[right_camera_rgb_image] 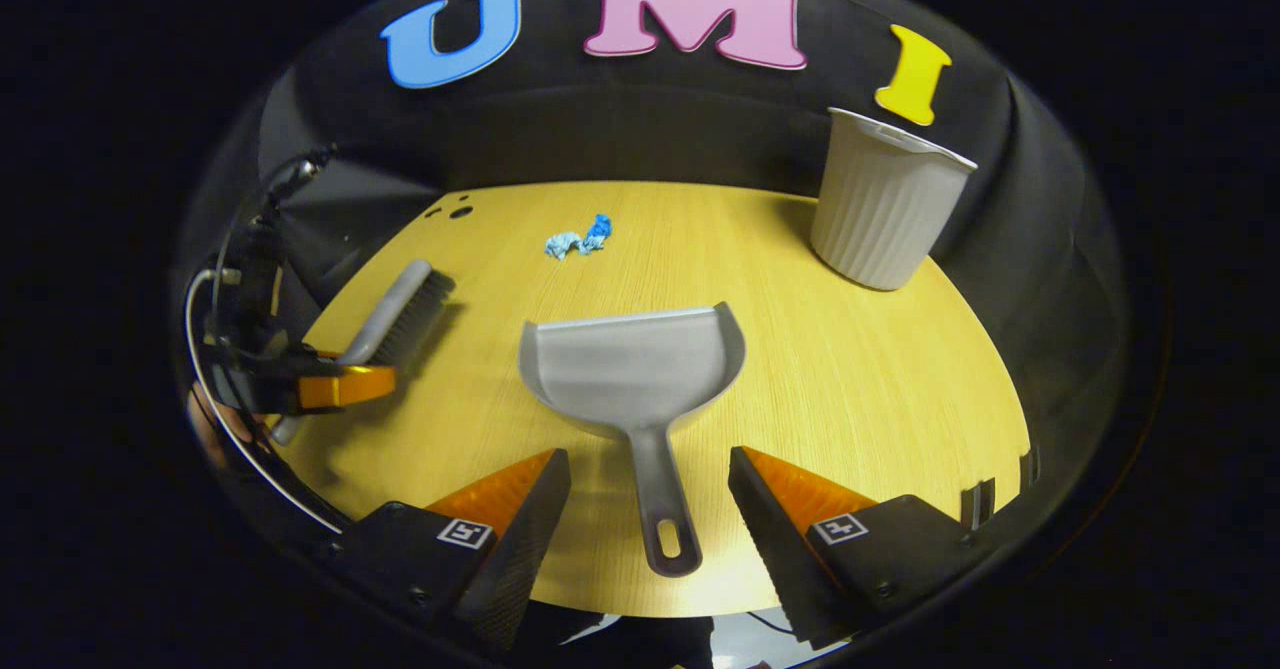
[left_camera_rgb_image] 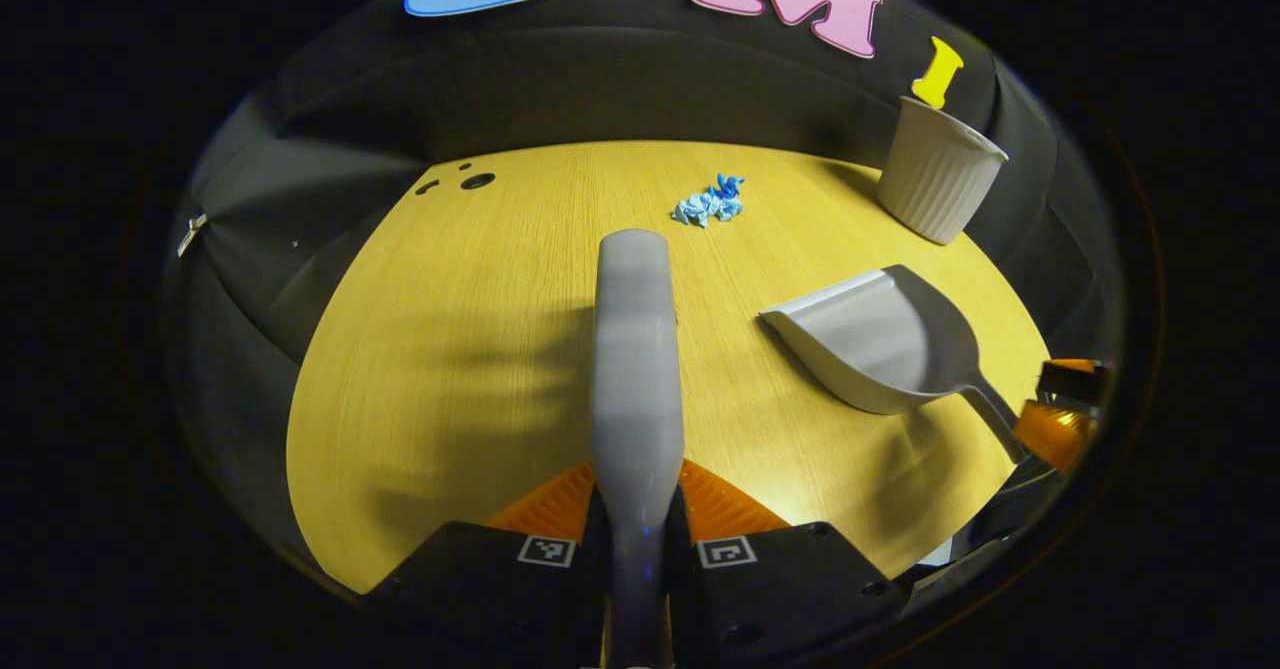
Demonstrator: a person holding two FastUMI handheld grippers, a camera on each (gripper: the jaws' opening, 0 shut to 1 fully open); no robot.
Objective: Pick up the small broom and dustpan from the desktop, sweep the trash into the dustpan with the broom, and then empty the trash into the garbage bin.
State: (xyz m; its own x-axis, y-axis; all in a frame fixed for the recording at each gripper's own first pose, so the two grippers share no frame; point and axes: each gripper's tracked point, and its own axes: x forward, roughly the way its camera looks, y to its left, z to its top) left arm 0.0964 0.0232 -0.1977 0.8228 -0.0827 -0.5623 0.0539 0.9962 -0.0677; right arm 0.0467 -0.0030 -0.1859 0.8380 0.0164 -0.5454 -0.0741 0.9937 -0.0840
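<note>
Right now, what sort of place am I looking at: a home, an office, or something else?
Probably a staged test booth, not a real home: a bare wooden table hemmed in by black cloth, holding just a dustpan, a bin and blue scraps, with the left claw gripping a broom.

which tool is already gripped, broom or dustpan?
The broom: the left gripper is shut on its handle. The dustpan lies flat on the desk, its handle between the open right gripper's fingers, untouched.
</note>
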